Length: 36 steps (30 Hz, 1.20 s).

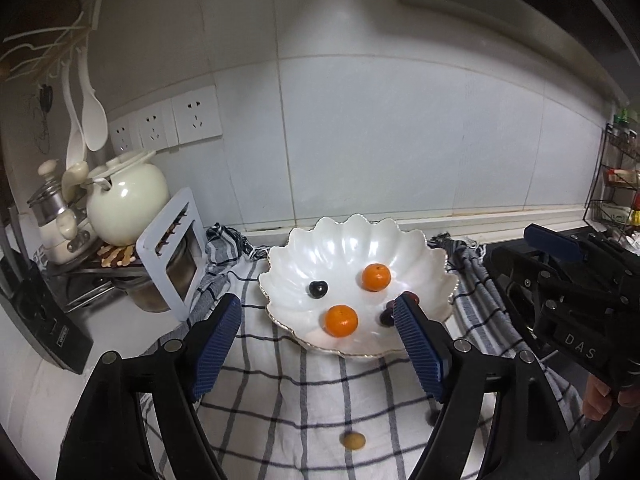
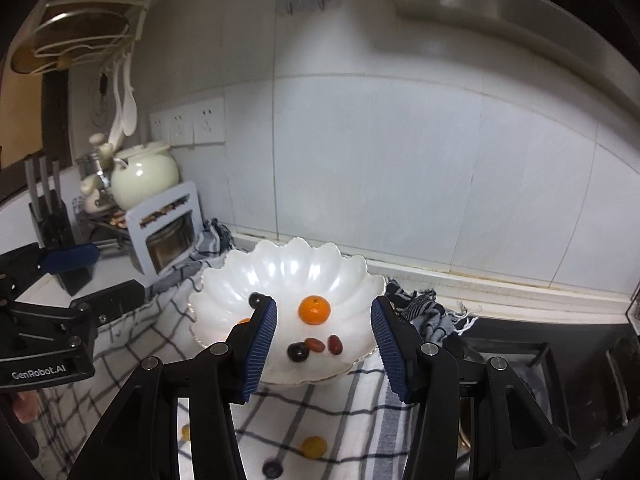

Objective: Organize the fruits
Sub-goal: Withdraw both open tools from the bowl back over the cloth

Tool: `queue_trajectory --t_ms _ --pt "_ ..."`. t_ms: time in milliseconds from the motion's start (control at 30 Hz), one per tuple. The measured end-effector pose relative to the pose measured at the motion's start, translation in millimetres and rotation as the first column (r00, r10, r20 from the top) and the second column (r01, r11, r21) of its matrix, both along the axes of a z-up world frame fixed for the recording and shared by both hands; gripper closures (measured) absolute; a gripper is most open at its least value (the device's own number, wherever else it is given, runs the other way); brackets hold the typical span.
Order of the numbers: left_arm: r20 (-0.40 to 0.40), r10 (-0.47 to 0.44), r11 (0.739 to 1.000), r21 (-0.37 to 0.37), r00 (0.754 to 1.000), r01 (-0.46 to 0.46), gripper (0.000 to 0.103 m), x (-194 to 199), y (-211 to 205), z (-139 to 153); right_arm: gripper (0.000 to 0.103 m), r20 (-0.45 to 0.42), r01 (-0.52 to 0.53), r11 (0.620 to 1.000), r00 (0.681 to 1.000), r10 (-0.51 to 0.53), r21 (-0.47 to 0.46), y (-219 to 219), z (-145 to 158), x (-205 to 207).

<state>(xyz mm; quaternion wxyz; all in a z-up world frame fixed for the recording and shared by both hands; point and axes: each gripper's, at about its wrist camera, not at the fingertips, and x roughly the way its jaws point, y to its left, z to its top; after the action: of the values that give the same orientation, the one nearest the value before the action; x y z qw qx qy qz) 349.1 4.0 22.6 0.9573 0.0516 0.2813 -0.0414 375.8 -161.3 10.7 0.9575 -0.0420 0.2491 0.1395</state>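
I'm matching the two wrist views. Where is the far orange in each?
Left wrist: far orange, right of the bowl's centre, above the right fingertip.
Right wrist: far orange, bowl's centre, between the fingers.
Shared landmark: wall sockets, upper left.

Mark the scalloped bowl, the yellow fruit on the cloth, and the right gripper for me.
scalloped bowl (image 1: 308, 248), left wrist view, bare inner wall near the rim.
yellow fruit (image 1: 353, 441), left wrist view, its middle.
right gripper (image 2: 323, 312), right wrist view, midway between the fingertips.
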Motion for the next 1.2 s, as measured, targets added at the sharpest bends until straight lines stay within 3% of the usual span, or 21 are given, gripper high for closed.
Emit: queue_trajectory --t_ms 533,867,1200 --pt "0.035 -0.032 0.999 0.012 0.999 0.031 0.024 -64 6 -2 0.052 0.072 0.002 1.0 0.997 0.0 -0.017 6 8 -76" --pt "0.035 -0.078 0.997 0.029 0.996 0.077 0.024 -87 11 -17 0.052 0.004 -0.009 1.0 1.0 0.009 0.002 10 -13 -99" --pt "-0.011 -0.105 0.994 0.036 0.994 0.105 0.024 -98 18 -46 0.052 -0.004 0.002 0.999 1.0 -0.002 -0.052 16 -32 -116"
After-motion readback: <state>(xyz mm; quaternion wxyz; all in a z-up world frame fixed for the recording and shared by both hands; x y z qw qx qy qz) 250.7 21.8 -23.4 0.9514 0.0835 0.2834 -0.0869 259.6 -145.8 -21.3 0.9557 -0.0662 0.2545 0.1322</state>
